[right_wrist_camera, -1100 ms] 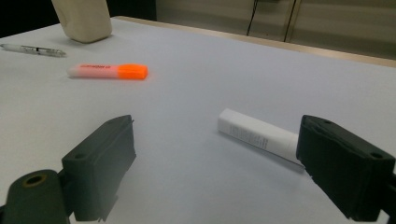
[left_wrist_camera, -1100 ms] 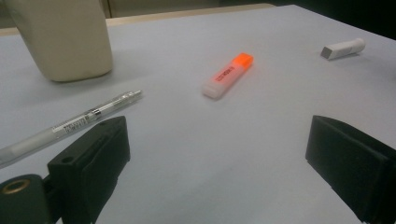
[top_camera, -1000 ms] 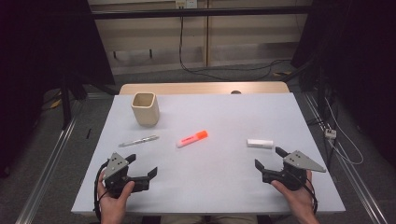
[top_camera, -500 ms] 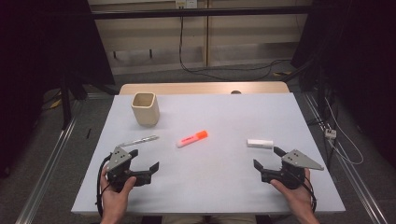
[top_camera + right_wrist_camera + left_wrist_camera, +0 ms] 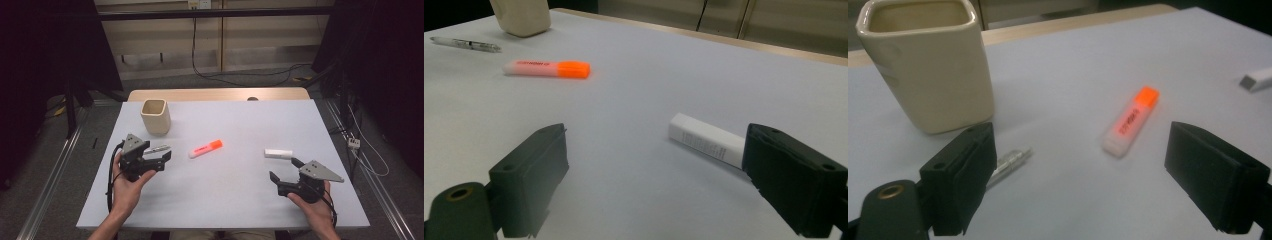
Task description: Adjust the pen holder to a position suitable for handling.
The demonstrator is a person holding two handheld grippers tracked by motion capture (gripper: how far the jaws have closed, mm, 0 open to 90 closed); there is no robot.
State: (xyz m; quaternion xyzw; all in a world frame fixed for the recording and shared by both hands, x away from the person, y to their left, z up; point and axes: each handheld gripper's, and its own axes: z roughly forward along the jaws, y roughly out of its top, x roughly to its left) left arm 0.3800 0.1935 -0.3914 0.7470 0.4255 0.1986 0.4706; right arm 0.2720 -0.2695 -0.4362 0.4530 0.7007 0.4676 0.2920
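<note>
My left gripper (image 5: pixel 164 160) is open at the table's left, its near jaw over a silver pen (image 5: pixel 159 148) whose left part it hides. In the left gripper view the pen (image 5: pixel 1010 160) pokes out from behind the left jaw, and an orange highlighter (image 5: pixel 1130 122) lies ahead between the jaws. A cream cup (image 5: pixel 155 116) stands just beyond. My right gripper (image 5: pixel 283 169) is open near the front right. A white tube (image 5: pixel 706 139) lies flat just ahead of it, close to the right jaw.
The highlighter (image 5: pixel 205 148) lies mid-table, between the two grippers. The white table (image 5: pixel 240 200) has a wooden strip along its far edge. Dark frames and cables stand off the table on both sides.
My left gripper has moved away from the person, up to the pen. The right gripper has barely shifted. The objects on the table have stayed put.
</note>
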